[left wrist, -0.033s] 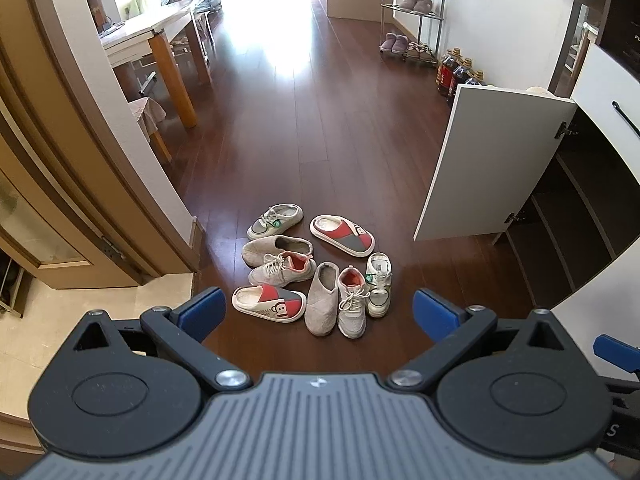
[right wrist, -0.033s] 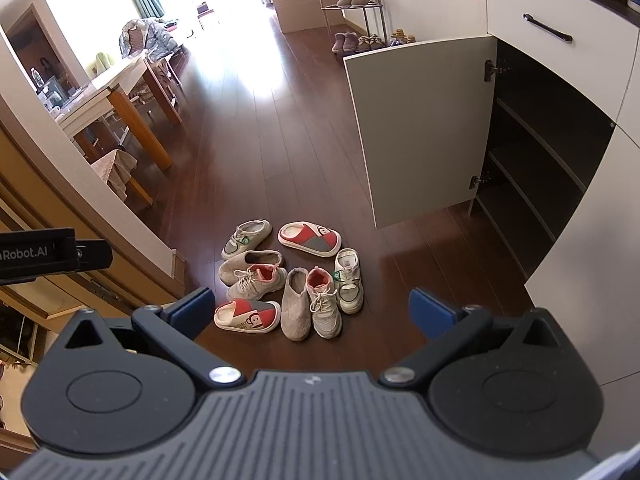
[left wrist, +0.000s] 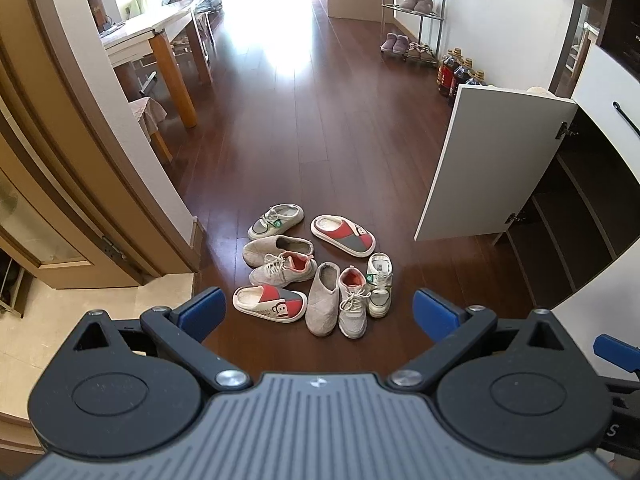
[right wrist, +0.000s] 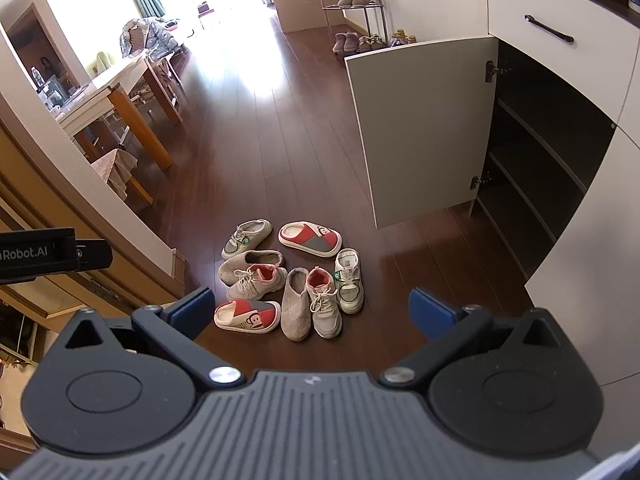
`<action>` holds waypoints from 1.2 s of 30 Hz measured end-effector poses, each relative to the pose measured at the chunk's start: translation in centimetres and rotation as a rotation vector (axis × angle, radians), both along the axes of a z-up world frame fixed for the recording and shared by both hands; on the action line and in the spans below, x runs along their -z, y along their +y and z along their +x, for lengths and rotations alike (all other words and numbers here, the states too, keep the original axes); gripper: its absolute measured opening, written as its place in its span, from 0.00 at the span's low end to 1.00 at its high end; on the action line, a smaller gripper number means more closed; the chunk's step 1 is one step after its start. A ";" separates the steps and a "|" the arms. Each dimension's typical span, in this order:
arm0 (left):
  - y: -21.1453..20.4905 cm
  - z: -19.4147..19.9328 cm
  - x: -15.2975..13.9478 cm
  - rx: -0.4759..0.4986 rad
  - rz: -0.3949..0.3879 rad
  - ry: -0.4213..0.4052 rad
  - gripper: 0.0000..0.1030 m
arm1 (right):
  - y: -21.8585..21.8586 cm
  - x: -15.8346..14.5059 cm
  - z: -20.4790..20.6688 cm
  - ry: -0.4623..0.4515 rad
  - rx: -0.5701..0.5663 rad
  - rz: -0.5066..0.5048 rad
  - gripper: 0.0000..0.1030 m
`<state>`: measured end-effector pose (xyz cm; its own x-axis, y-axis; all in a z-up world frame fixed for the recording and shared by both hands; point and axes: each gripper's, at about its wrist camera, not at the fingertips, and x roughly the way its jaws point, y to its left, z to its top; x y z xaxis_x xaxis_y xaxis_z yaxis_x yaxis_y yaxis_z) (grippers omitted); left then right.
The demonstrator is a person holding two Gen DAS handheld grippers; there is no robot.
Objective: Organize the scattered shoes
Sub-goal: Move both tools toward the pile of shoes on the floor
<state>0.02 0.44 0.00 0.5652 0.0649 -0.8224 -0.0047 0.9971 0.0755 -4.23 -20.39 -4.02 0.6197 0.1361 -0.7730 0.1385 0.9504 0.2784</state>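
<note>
Eight shoes lie in a loose cluster on the dark wooden floor (left wrist: 320,128), ahead of and below both tongs, none of them paired side by side. The left tongs (left wrist: 318,310) stand wide apart and hold nothing; the right tongs (right wrist: 310,307) likewise stand apart and empty. In both views the cluster sits almost centred between the blue fingertips, so neither hand is clearly the nearer; the right-hand view frames the open shoe cabinet (right wrist: 540,152) more fully, its dark shelves showing bare where they can be seen, beyond the swung-out white door (right wrist: 420,128). Nearest the tongs lie the monkey-print slipper (left wrist: 270,303), long axis crosswise to the fingers, and, just to its right, the grey felt slipper (left wrist: 323,298) and the pink-lined sneaker (left wrist: 353,300), both with long axes running roughly along the line of sight, toes toward the camera. The green-tagged sneaker (left wrist: 379,283) lies closest to the cabinet side. The cabinet opens to the right of the cluster, well apart from it.
</note>
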 end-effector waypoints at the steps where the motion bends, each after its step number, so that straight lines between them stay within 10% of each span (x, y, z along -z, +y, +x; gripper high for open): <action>1: 0.3 0.0 0.0 -0.003 -0.004 0.001 0.98 | 0.2 0.0 0.2 0.005 -0.006 -0.008 0.99; 21: 5.2 0.1 1.2 -0.067 -0.020 0.047 0.98 | 5.4 0.5 2.2 0.056 -0.058 -0.056 0.99; 36: 0.0 3.4 4.0 -0.207 -0.022 0.135 0.98 | -0.2 3.8 7.4 0.140 -0.194 -0.055 0.99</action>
<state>3.41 0.39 -3.99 0.4263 0.1491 -0.8922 -0.2004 0.9774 0.0676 3.12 -20.61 -7.82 0.4726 0.1975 -0.8589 -0.0143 0.9762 0.2166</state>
